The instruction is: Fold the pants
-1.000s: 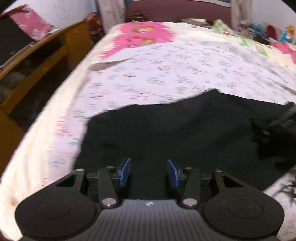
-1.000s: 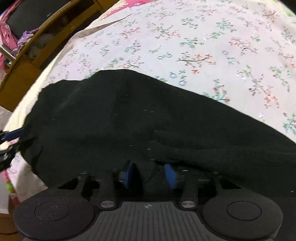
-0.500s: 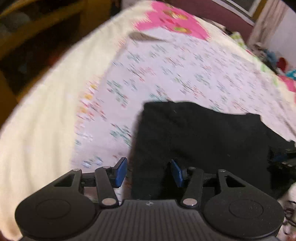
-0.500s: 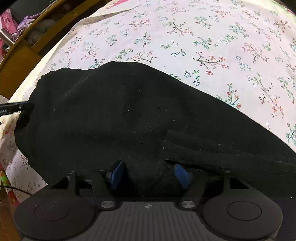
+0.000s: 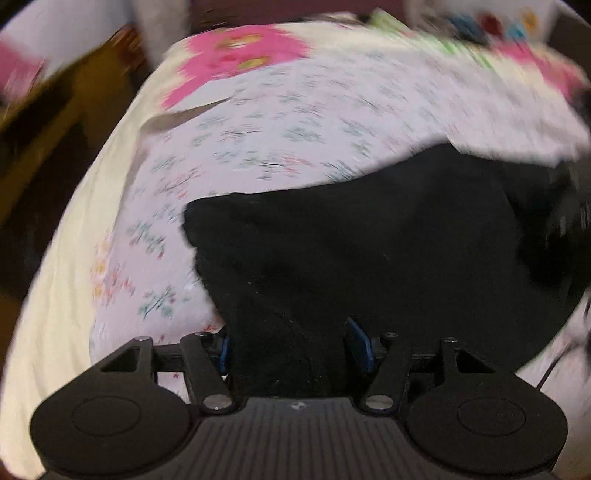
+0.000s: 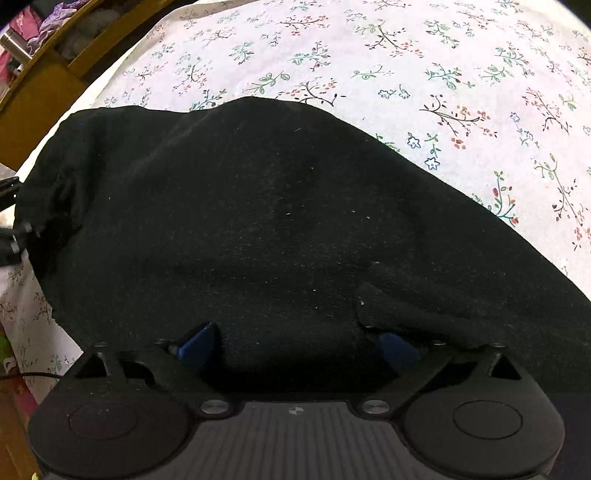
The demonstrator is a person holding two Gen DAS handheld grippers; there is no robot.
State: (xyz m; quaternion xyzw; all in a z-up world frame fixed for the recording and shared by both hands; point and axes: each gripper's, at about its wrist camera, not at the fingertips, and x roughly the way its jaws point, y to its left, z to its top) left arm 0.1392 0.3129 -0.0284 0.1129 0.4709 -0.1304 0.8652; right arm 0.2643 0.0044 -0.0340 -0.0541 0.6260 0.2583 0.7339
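Observation:
The black pants (image 6: 280,206) lie folded on the floral bedsheet (image 6: 424,66). In the right wrist view my right gripper (image 6: 297,347) hangs low over their near edge. Its jaws are opening wide and the blue pads (image 6: 195,345) stand apart from the cloth beneath them. In the blurred left wrist view my left gripper (image 5: 291,349) sits at the left end of the pants (image 5: 369,251). Its jaws are opening too, with a bunched ridge of cloth between the pads (image 5: 360,347). The left gripper's dark tip (image 6: 11,221) shows at the pants' left end. The right gripper (image 5: 569,214) is a dark blur.
A wooden bed frame with shelves (image 6: 37,96) runs along the left side of the bed. A pink patterned cloth (image 5: 236,55) lies at the far end, with colourful clutter (image 5: 491,22) beyond. A thin cable (image 6: 29,374) trails at the near left corner.
The right jaws spread wide and let the pants' near edge go. The left gripper swung left past the pants' end, then back onto it, its jaws widening.

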